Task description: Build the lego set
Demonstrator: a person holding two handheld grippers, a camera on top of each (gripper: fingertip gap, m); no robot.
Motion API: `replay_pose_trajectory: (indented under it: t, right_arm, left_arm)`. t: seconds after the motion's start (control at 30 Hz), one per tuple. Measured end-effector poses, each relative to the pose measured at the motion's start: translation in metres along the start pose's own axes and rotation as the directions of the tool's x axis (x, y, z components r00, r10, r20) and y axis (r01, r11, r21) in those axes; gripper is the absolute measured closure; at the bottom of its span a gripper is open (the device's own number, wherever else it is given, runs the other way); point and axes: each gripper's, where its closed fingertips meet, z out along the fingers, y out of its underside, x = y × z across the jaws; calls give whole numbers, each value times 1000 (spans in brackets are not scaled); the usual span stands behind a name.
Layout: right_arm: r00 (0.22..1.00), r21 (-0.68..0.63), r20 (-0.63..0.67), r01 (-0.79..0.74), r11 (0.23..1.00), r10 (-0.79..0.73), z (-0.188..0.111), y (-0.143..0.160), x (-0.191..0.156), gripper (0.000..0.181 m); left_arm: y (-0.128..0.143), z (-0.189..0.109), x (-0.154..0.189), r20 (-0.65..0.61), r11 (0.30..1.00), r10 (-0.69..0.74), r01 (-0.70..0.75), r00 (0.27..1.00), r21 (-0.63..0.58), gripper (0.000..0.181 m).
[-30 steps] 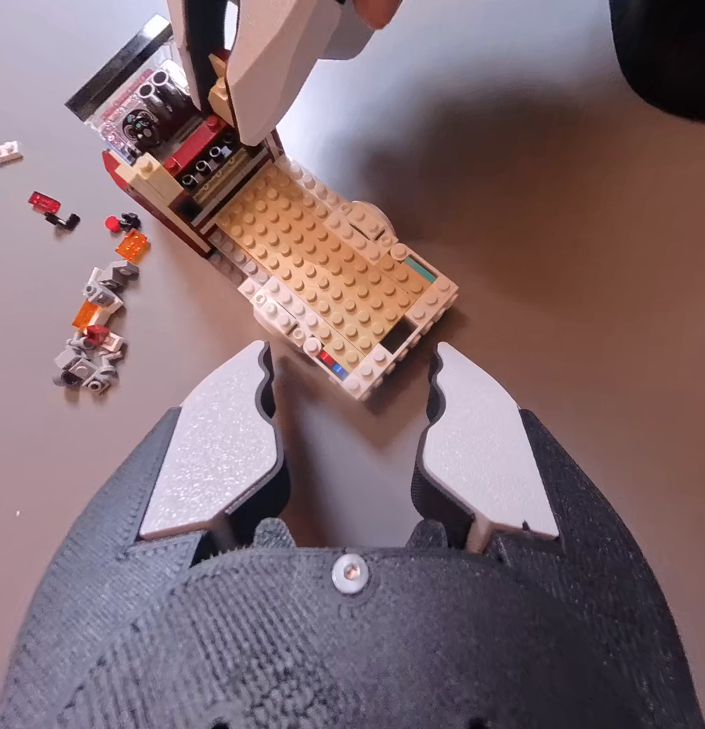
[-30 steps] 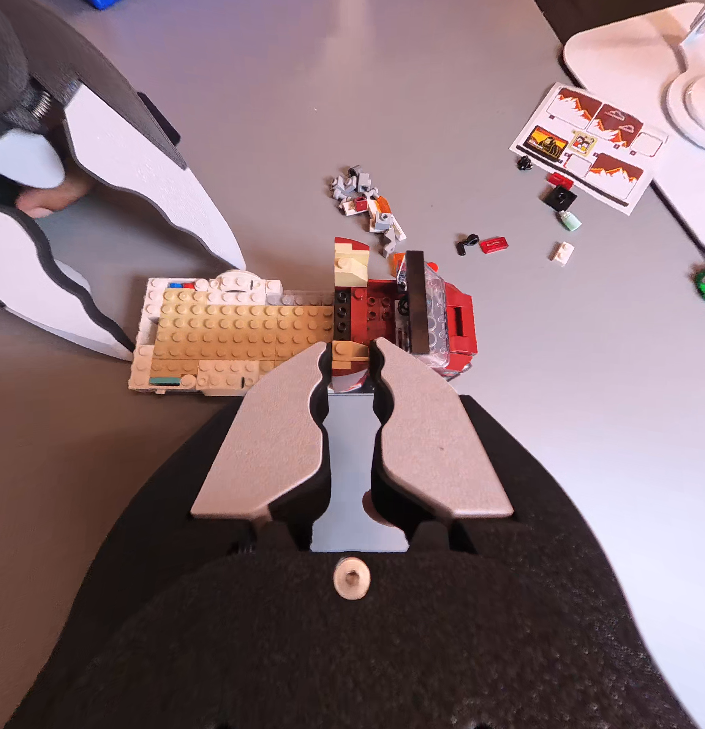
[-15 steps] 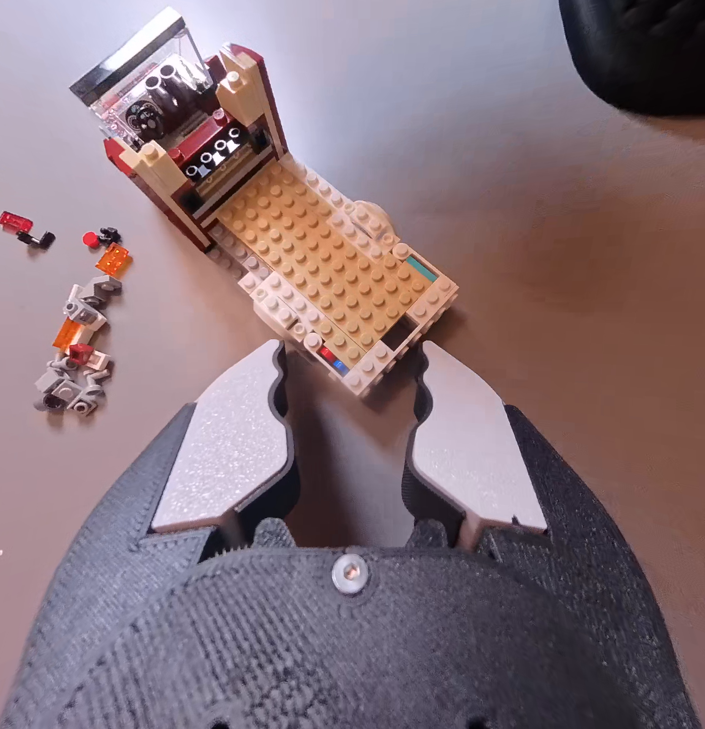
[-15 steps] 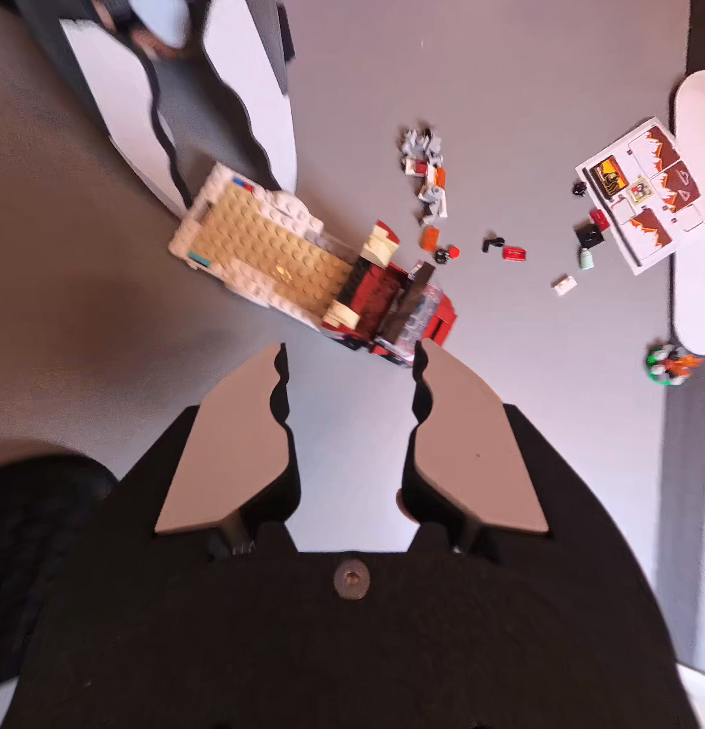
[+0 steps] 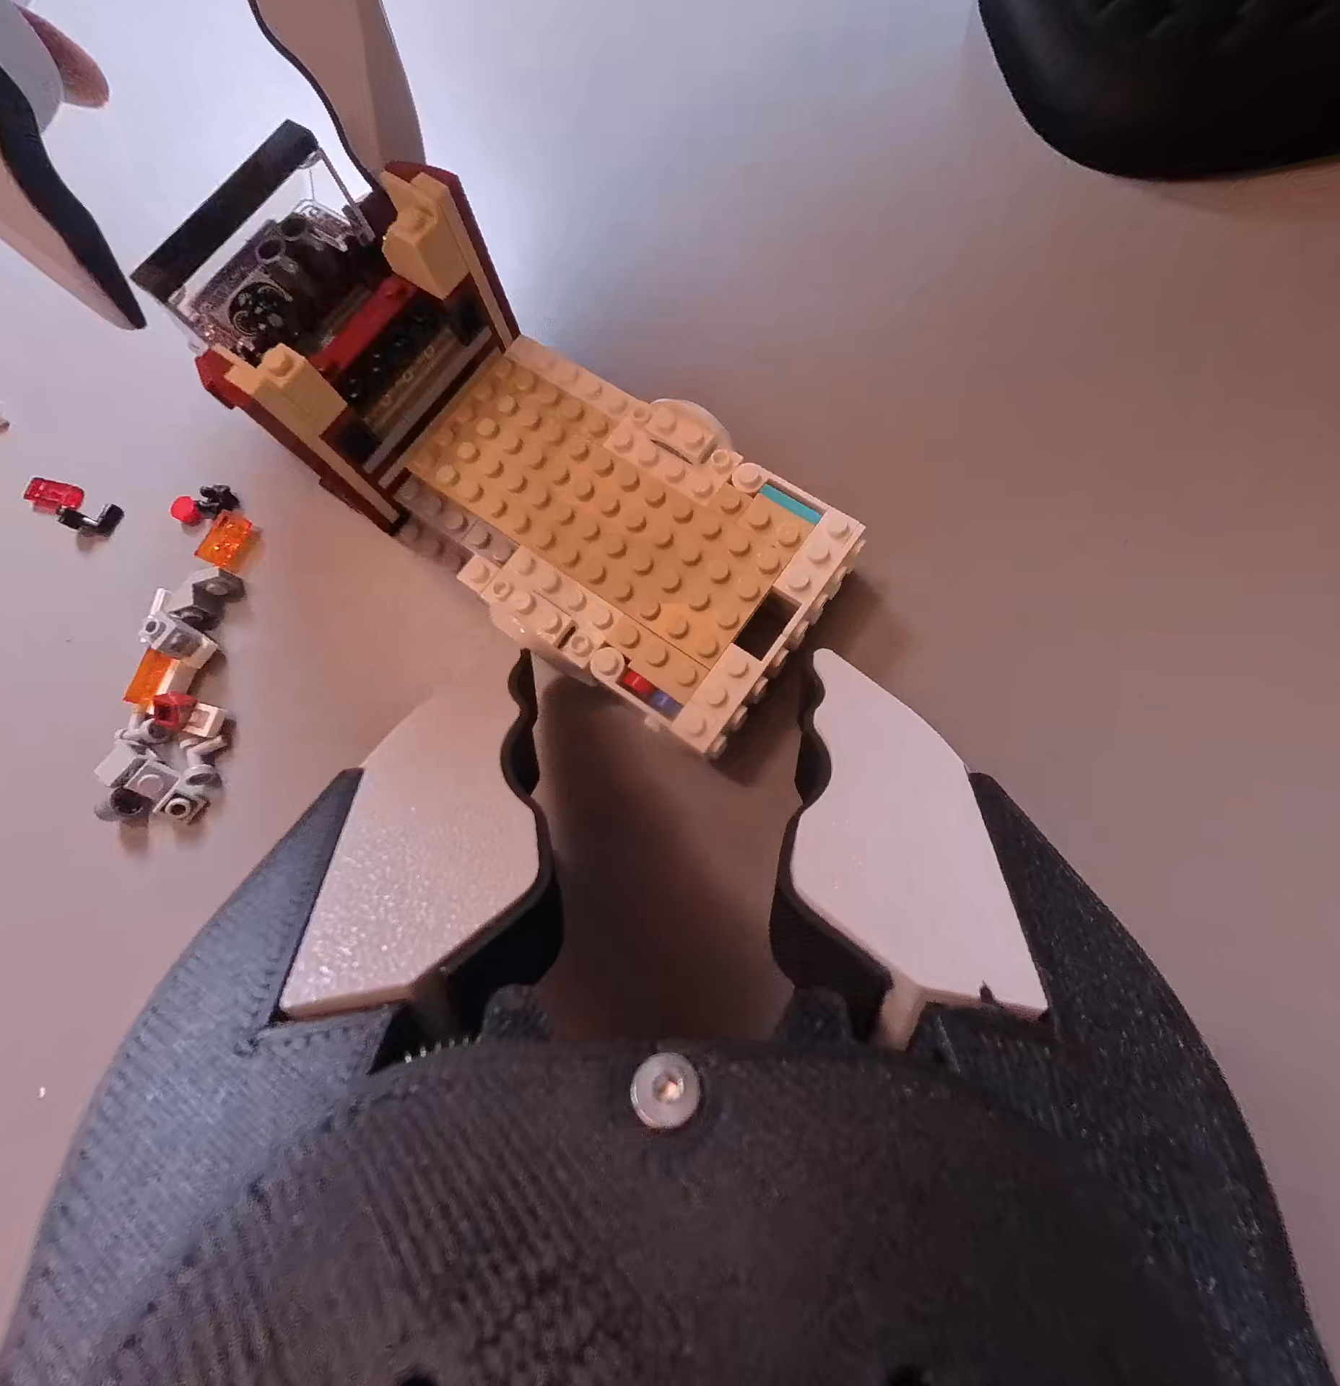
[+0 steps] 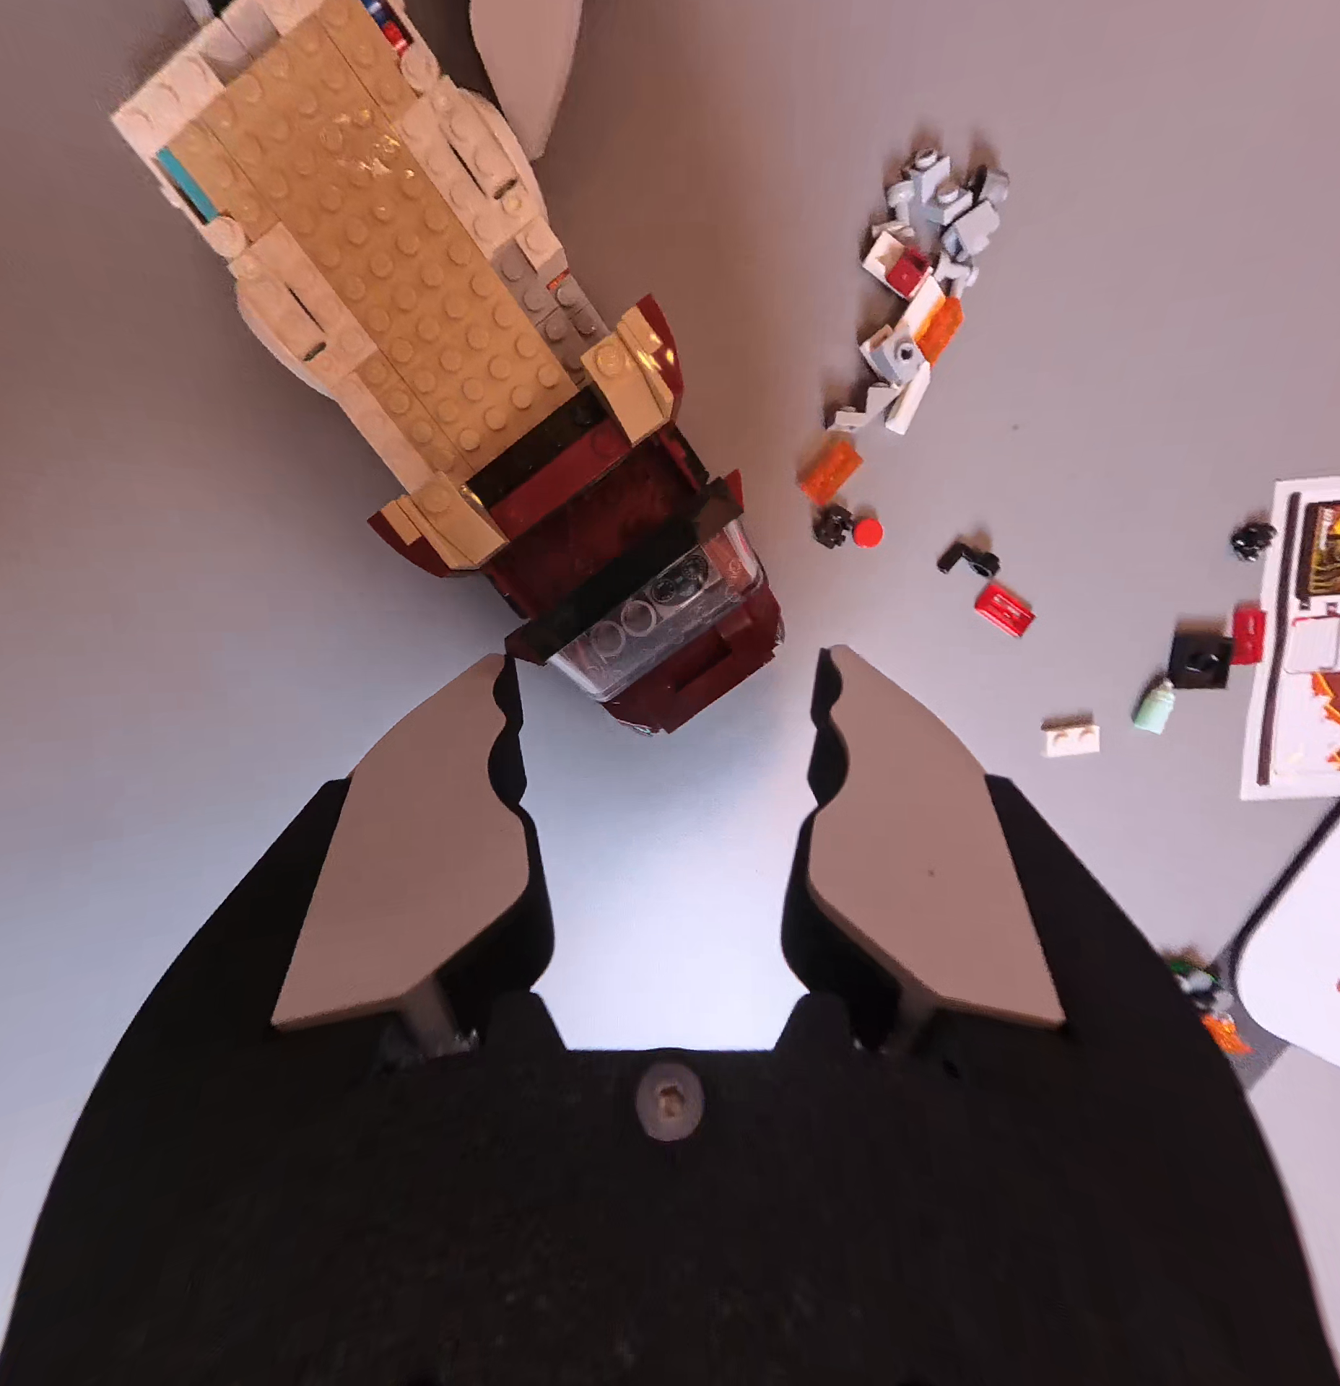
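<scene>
The left gripper [image 5: 663, 667], jaws spread, flanks the tan-and-dark-red brick vehicle [image 5: 599, 517] at its rear; the right gripper [image 6: 663, 667], jaws spread, frames its windscreen end, whose top frame edge crops.

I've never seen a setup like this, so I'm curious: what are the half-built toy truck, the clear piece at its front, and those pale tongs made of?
The tan-and-dark-red studded toy truck looks like hard moulded plastic, glossy where light glints. Its clear windscreen piece seems transparent plastic: parts show through. The right tongs have matte, faintly speckled pale fingers on a black ribbed body, probably printed plastic.
</scene>
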Motion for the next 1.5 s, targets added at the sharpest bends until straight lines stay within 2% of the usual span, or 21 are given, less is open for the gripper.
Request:
replay_pose_trajectory:
  t: [0.1, 0.23, 0.37, 0.43, 0.5, 0.57, 0.67, 0.77, 0.83, 0.87, 1.03, 1.2, 1.3, 1.4, 1.5]
  right_arm:
    - [999, 6, 51, 2, 1000, -3, 1, -2, -12, 107]
    - [999, -40, 51, 12, 999, -10, 2, -1, -26, 104]
    - [991, -116, 106, -72, 991, 85, -8, 10, -60, 119]
    - [984, -114, 100, -139, 984, 150, -11, 13, -77, 113]
    - [980, -87, 24, -197, 976, 200, -9, 13, -82, 92]
    - [972, -32, -46, -232, 972, 231, -4, 10, -85, 82]
    - [962, 69, -121, -237, 969, 244, 6, 2, -79, 78]
    - [961, 113, -116, -238, 965, 251, 19, 1, -72, 86]
    - [962, 170, -78, -245, 954, 261, 24, -7, -70, 107]
    - [965, 185, -74, -233, 955, 250, 25, -9, -69, 110]
    - [956, 265, 0, -282, 922, 292, 22, -13, -70, 116]
    - [903, 380, 135, -427, 821, 407, 10, -12, -74, 115]
    - [850, 428, 270, -526, 734, 452, -1, -14, -78, 116]
    - [800, 424, 357, -598, 680, 482, -2, -13, -79, 116]
    - [741, 379, 436, -666, 642, 511, -3, -14, -81, 116]
  left_arm:
    - [1, -1, 1, -14, 1000, 5, -5, 1000, 2, 113]
    - [4, -3, 3, -62, 1000, 20, -19, 998, 5, 110]
    - [15, -14, -2, -80, 1000, 25, -27, 997, -15, 115]
    - [20, -19, -11, -45, 1000, 13, -14, 999, -19, 119]
    - [23, -22, -16, -30, 1000, 5, -5, 1000, -9, 123]
    - [22, -24, -17, -29, 1000, 5, -5, 1000, 0, 121]
    - [16, -25, -12, -55, 999, 9, -7, 998, 32, 120]
    - [13, -28, -9, -64, 999, 14, -11, 998, 50, 118]
    - [10, -30, -7, -71, 998, 13, -8, 997, 65, 117]
    - [10, -31, -6, -69, 998, 17, -12, 997, 67, 117]
    - [11, -35, -4, -70, 997, 22, -17, 997, 75, 112]
    - [12, -39, -4, -67, 993, 59, -52, 996, 103, 108]
    - [8, -32, -6, -23, 985, 129, -126, 991, 117, 109]
    - [6, -18, -10, 33, 970, 227, -229, 973, 84, 112]
    - [-8, -13, -9, 82, 933, 337, -344, 938, 102, 120]
